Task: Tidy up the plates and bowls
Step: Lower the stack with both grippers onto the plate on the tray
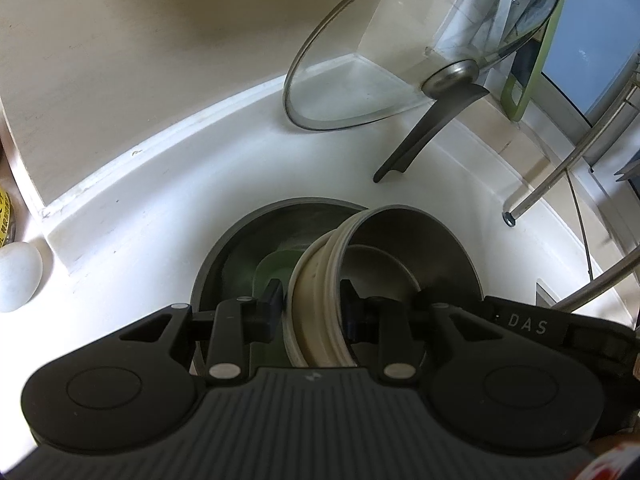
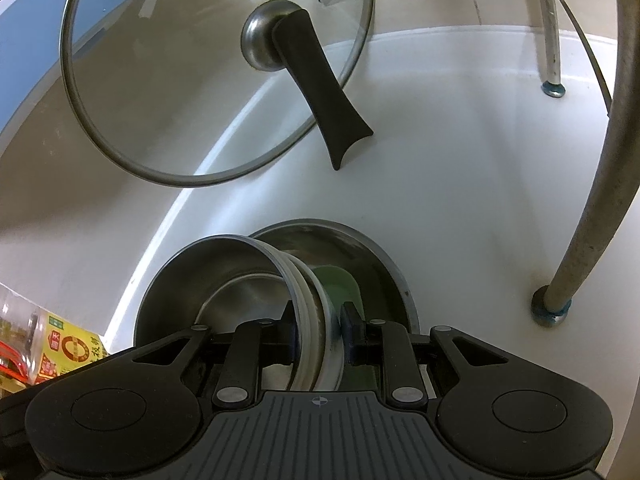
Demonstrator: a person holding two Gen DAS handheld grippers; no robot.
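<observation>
Both grippers are shut on the rims of a stack of bowls: a steel bowl nested with cream-white ribbed bowls. My left gripper clamps the stack's rim at one side. My right gripper clamps the rim of the stack at the opposite side, with the steel bowl to its left. The stack is held over a wide dark grey plate that lies on the white counter and holds a green piece. The plate also shows in the right wrist view.
A glass pot lid with a black handle leans against the wall at the back; it also shows in the right wrist view. Metal rack legs stand at the right. A white egg lies at the left. A yellow packet sits at the lower left.
</observation>
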